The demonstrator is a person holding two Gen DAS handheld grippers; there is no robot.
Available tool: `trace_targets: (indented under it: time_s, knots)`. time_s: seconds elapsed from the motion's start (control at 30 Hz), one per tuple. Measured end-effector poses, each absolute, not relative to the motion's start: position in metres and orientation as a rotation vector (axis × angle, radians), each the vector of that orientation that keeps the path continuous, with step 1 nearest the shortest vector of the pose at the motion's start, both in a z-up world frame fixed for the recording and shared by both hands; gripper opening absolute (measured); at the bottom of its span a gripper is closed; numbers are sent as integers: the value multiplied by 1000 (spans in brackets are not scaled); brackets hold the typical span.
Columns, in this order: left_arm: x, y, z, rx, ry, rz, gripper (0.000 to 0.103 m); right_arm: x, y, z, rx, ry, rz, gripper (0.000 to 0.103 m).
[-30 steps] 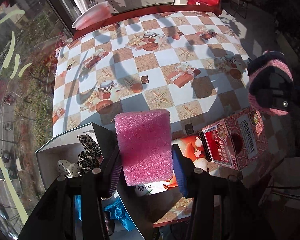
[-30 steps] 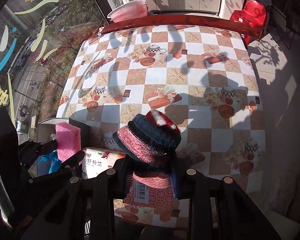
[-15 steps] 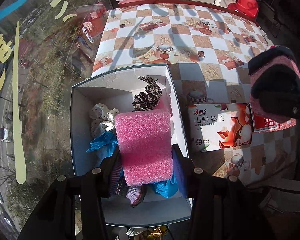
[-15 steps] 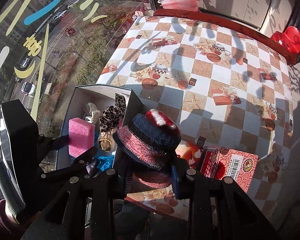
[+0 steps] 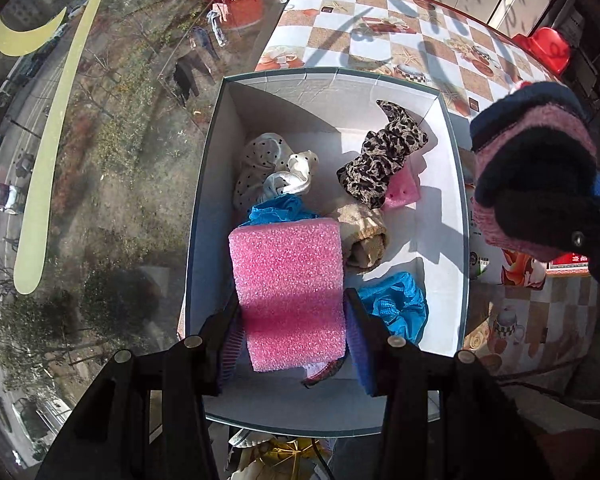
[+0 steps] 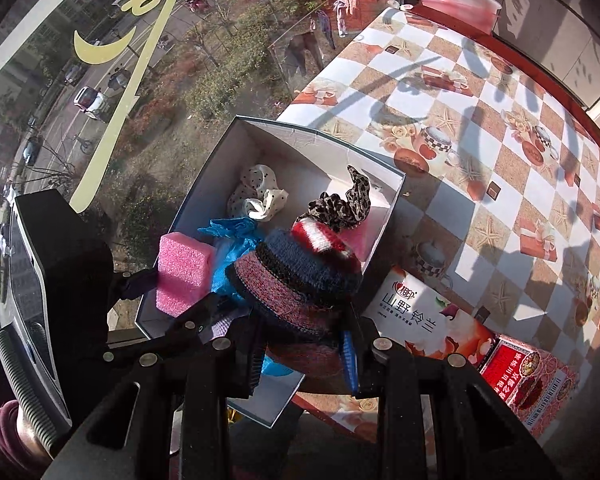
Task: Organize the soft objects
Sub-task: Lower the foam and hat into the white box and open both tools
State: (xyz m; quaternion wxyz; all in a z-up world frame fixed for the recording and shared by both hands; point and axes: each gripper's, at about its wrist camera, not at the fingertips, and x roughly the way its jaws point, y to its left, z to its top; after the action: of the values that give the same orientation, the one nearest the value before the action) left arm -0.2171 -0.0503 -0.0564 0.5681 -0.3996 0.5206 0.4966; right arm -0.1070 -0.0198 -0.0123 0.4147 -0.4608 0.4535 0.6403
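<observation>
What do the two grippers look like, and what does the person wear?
Both grippers, left and right, have black angular frames with round silver bolt heads and blue ribbed pads. In the right wrist view the left gripper carries a black box with a grey ribbed hose. A maroon sleeve shows at the edge.

Pink sponge [image 5: 290, 292] is seen as coarse, porous foam. Hat [image 6: 300, 276] is knitted wool, fuzzy. Box [image 5: 456, 216] is matt white card. Tablecloth [image 6: 480, 128] is glossy printed plastic. Scrunchie [image 5: 384, 160] is cloth.
</observation>
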Motion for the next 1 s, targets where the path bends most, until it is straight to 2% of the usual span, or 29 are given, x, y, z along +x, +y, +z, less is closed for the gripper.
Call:
trace_targets:
  time_s: [0.47, 0.53, 0.57, 0.6, 0.67, 0.8, 0.83, 0.87, 0.9, 1.0]
  knots:
    - [-225, -50, -72, -997, 1235, 1137, 52, -121, -11, -31, -1235, 1155, 1593, 33]
    - [-225, -51, -72, -1000, 1221, 1128, 53, -122, -11, -33, -1245, 1160, 1594, 33]
    - [-225, -51, -72, -1007, 1210, 1118, 57, -122, -10, -34, -1248, 1167, 1596, 34]
    - [-225, -51, -71, -1013, 1201, 1112, 68, -121, -10, -35, -1250, 1169, 1595, 43]
    - [-227, -51, -71, -1026, 1193, 1115, 82, -121, -11, -33, -1249, 1155, 1597, 62]
    - [-228, -51, -75, -1015, 1246, 1149, 82, -120, -11, -32, -1250, 1154, 1595, 65]
    - [-230, -50, -74, -1020, 1241, 1153, 82, -120, -11, -32, -1253, 1153, 1589, 68]
    - [-232, -50, -74, -1026, 1234, 1157, 82, -119, -11, -31, -1253, 1147, 1581, 78]
    - [-233, -50, -73, -1026, 1229, 1161, 82, -118, -11, -30, -1247, 1144, 1578, 82]
    - [-234, -49, -67, -999, 1223, 1191, 82, -116, -12, -29, -1239, 1160, 1576, 82]
